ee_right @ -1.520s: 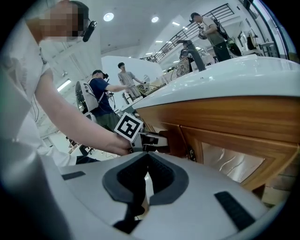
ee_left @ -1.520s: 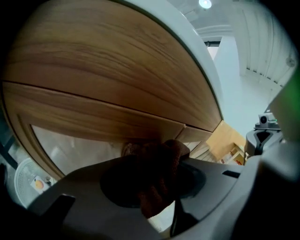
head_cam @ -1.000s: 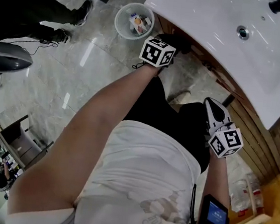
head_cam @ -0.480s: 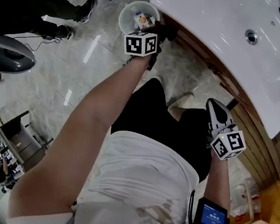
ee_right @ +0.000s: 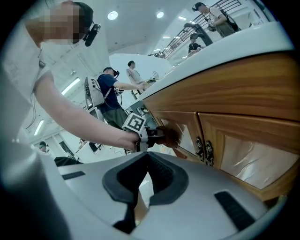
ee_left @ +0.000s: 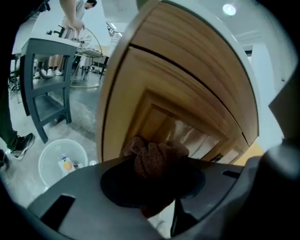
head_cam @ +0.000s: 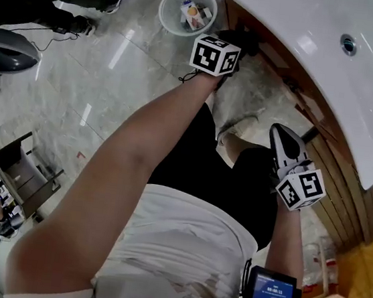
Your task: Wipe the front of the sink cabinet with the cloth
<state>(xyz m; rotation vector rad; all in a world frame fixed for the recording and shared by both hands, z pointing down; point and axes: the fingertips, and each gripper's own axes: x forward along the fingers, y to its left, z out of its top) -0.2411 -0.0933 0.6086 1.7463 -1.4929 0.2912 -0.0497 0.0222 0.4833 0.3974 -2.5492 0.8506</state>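
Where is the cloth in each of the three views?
Head view: cannot tell; lost in the dark under the sink rim.
Left gripper view: cloth low centre, shut in the left claw.
Right gripper view: centre, against the cabinet.
Shared landmark: the wooden cabinet front.

One sink (head_cam: 308, 38). Beneath the sink, one sink cabinet (ee_right: 243, 93) shows two doors, with two handles (ee_right: 204, 150) where the doors meet. Just under the sink's rim is one cloth (ee_left: 157, 154). There are two tongs, the left tongs (ee_left: 152, 180) and the right tongs (ee_right: 149, 180), with two marker cubes (head_cam: 215, 54), one each. One white bucket (head_cam: 183, 10) stands by the sink's left end.
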